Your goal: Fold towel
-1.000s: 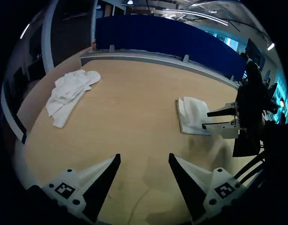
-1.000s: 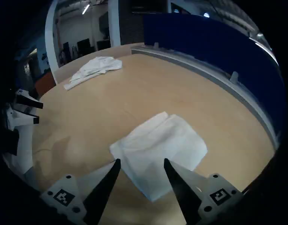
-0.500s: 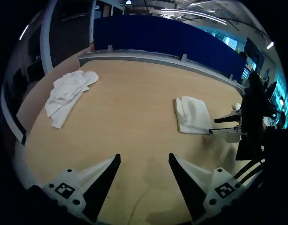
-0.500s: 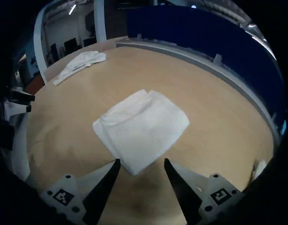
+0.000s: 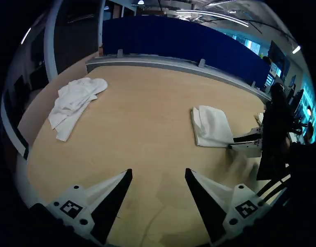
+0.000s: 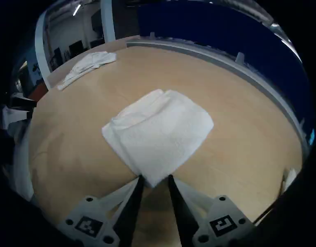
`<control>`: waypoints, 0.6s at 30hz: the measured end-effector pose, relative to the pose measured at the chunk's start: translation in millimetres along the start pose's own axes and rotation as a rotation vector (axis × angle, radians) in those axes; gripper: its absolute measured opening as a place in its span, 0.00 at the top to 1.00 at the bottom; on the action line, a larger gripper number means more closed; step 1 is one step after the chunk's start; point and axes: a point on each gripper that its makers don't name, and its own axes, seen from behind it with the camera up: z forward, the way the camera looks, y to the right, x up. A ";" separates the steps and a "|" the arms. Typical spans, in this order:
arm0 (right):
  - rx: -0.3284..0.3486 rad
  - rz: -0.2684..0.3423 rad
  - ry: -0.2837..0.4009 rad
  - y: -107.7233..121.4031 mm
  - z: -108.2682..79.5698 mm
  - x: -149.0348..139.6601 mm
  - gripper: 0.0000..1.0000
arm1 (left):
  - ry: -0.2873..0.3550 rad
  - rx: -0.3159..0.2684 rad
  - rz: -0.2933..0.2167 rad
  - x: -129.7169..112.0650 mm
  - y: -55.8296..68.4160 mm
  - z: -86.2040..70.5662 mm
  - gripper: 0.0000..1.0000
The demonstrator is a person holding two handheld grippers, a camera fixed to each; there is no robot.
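Right gripper (image 6: 154,179) is narrowing its jaws from the wide spread of half a second ago, and the two tips are now flanking the nearest corner of the folded towel (image 6: 158,131). A slim gap is still showing between them, so whether both tips are already pressing the cloth cannot be told. The folded towel is lying flat on the table (image 6: 248,136) directly ahead of this gripper and spreading away from its tips, squared up in several layers with the stacked edges showing along its left side. Judging from that, the folding itself is looking largely finished, and the closing jaws are probably preparing a final fold or a lift of the bundle.

Left gripper (image 5: 158,169) is hovering over bare wood with its jaws wide apart and nothing between them, barely shifting over the last second; the folded towel is sitting ahead and to its right. A crumpled towel (image 5: 75,101) is lying far ahead to its left, well apart from both grippers and not yet folded.

No brand, label or legible writing is showing; the grippers are carrying only square black-and-white markers (image 6: 87,225), which hold patterns rather than words.
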 end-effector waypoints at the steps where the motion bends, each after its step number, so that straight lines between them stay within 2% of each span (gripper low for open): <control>1: -0.002 0.002 0.000 0.5 0.5 -0.2 0.63 | 0.000 0.000 0.000 -0.2 -0.2 0.3 0.05; 5: -0.006 0.007 -0.001 2.7 1.1 0.0 0.73 | -0.003 0.000 0.002 -1.1 -0.5 1.4 0.05; 9: -0.012 0.011 0.005 4.1 -0.5 2.8 0.87 | -0.005 -0.001 0.004 -2.1 -0.4 1.7 0.05; 13: -0.009 0.016 0.012 3.9 -2.2 4.3 0.92 | -0.007 -0.003 0.006 -2.7 0.1 1.8 0.05; 18: -0.008 0.020 0.032 4.4 -7.0 13.1 0.93 | -0.004 -0.006 0.010 -0.5 1.4 0.3 0.05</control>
